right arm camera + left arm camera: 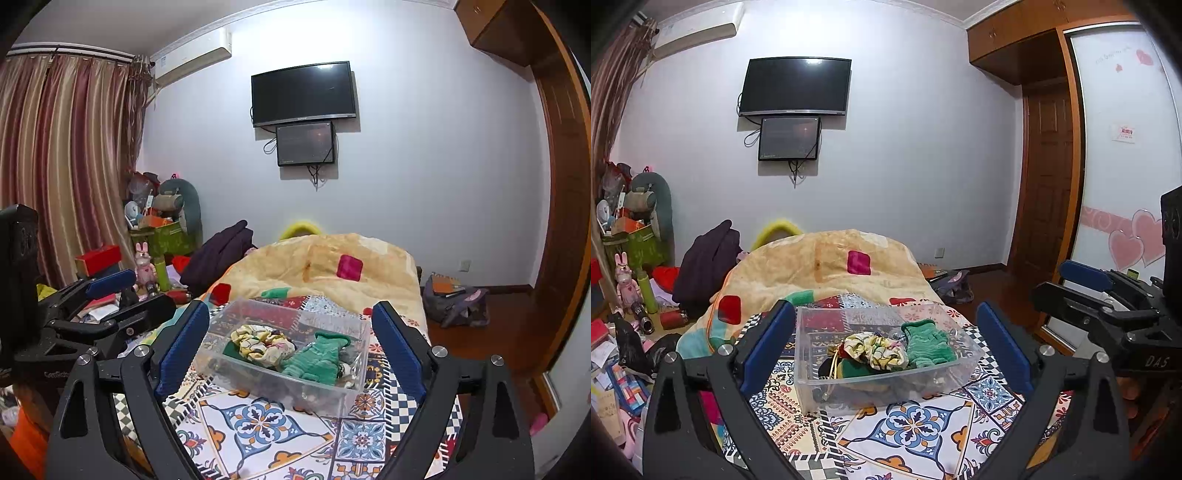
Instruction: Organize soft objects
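Observation:
A clear plastic bin (809, 391) (354, 391) stands on the patterned bedspread. Inside lie a green knit glove (929, 345) (317, 360), a yellow floral scrunchie (882, 350) (260, 345) and a dark green soft item (855, 369). My left gripper (886, 350) is open and empty, its blue pads either side of the bin, held back from it. My right gripper (291, 350) is open and empty, also framing the bin. Each gripper shows at the edge of the other's view: the right one (1108, 291), the left one (110, 291).
A folded yellow quilt (827, 258) lies behind the bin on the bed (923, 435). Cluttered toys and boxes (631, 240) stand at the left, a backpack (454, 302) on the floor at the right. A TV (794, 86) hangs on the far wall.

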The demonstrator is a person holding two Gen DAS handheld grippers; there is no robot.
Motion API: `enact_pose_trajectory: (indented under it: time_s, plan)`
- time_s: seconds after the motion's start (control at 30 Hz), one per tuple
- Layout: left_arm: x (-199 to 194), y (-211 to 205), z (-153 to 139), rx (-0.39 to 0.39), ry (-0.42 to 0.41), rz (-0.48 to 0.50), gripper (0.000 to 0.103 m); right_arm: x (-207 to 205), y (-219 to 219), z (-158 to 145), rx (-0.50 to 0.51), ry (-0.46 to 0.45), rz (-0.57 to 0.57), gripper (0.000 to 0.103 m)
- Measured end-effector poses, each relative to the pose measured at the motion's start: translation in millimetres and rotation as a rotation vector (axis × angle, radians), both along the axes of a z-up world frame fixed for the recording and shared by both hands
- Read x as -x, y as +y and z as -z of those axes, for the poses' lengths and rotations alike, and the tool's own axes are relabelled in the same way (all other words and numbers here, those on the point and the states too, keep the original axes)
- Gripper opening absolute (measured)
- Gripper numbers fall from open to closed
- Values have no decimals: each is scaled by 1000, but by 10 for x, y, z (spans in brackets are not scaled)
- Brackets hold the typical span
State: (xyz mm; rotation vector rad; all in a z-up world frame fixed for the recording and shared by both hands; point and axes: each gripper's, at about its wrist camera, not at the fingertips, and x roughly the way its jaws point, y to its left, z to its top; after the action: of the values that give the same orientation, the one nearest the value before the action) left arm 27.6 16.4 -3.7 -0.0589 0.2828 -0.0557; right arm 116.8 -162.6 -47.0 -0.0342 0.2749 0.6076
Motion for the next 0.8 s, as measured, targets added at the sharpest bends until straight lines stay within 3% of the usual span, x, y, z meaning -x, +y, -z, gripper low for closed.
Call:
enact_pose_trajectory:
  time_s: [0.8]
  plan:
    - [50,-34,-34,-10,-19,0,101,49,-46,-8,-13,3,-4,89]
